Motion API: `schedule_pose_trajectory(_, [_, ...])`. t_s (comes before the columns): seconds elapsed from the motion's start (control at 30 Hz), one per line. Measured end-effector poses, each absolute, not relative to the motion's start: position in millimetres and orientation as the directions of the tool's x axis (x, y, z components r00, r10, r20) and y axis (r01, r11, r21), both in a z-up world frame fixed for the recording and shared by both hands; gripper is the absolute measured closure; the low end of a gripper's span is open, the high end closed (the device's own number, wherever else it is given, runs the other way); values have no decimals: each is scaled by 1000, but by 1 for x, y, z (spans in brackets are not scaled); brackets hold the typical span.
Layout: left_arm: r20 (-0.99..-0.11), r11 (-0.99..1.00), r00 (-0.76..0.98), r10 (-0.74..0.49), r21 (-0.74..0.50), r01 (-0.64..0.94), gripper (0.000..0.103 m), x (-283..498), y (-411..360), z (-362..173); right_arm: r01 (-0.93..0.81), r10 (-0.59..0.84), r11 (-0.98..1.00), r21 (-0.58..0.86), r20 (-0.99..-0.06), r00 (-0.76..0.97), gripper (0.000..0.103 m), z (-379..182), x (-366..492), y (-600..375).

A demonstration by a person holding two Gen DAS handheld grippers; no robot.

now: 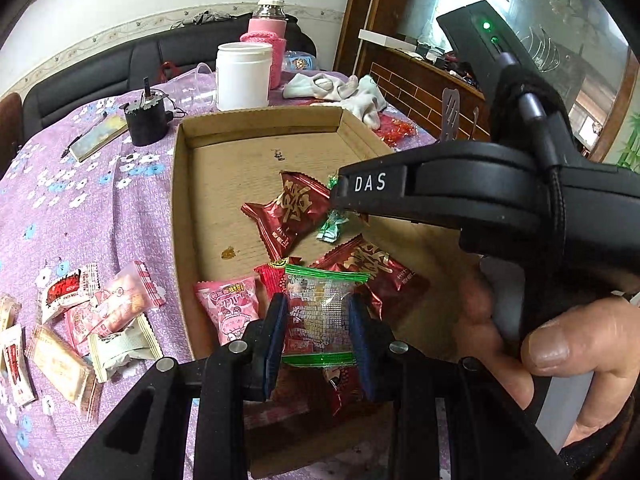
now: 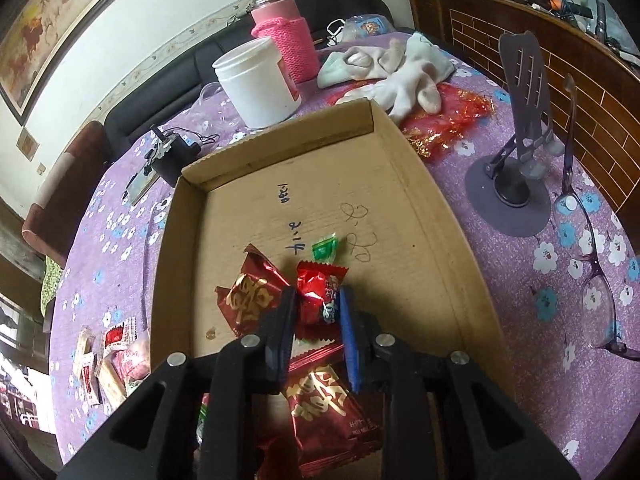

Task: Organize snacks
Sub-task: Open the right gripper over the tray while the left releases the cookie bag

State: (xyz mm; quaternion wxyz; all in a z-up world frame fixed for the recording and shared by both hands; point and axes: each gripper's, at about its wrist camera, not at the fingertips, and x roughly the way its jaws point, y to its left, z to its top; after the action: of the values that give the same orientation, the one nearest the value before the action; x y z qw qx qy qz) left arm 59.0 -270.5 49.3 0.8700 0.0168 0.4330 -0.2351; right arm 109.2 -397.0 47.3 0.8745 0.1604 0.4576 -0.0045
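A shallow cardboard box [image 1: 182, 184] [image 2: 436, 216] lies on the purple table. My left gripper [image 1: 318, 336] is shut on a clear green-edged snack packet [image 1: 320, 312], held over the box's near end. My right gripper [image 2: 316, 320] is shut on a small red snack packet [image 2: 318, 294], held over the box. In the box lie dark red packets [image 1: 294, 210] [image 2: 250, 298], a pink packet [image 1: 232, 308] and a small green candy [image 2: 325, 249]. Several loose packets [image 1: 80, 320] [image 2: 106, 360] lie on the cloth left of the box.
A white jar [image 1: 243, 76] [image 2: 256, 84], a pink-sleeved flask [image 2: 286, 40], white socks [image 2: 392, 68] and a black device [image 1: 146, 120] stand behind the box. A phone stand [image 2: 516, 184] and glasses [image 2: 592, 264] lie to its right.
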Motion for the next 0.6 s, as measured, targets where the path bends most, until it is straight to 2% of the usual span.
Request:
schedule_pose_trajectory(0.37, [-751,885,516,-413,-197,423,72,56,-267,55,138,126,952,273,-760,638,53,66,100,-397])
schedule_pose_trajectory(0.53, [-737,887,530,-420,-208,413,71,48,-255,62,101,161,945,311,-712,684,35,80,91,-395])
schedule_pose_trajectory(0.6, [-730,890,541,-418,-210,404,71,44,-247,65,95,150,948,303,-692,706,24,86,87,-391])
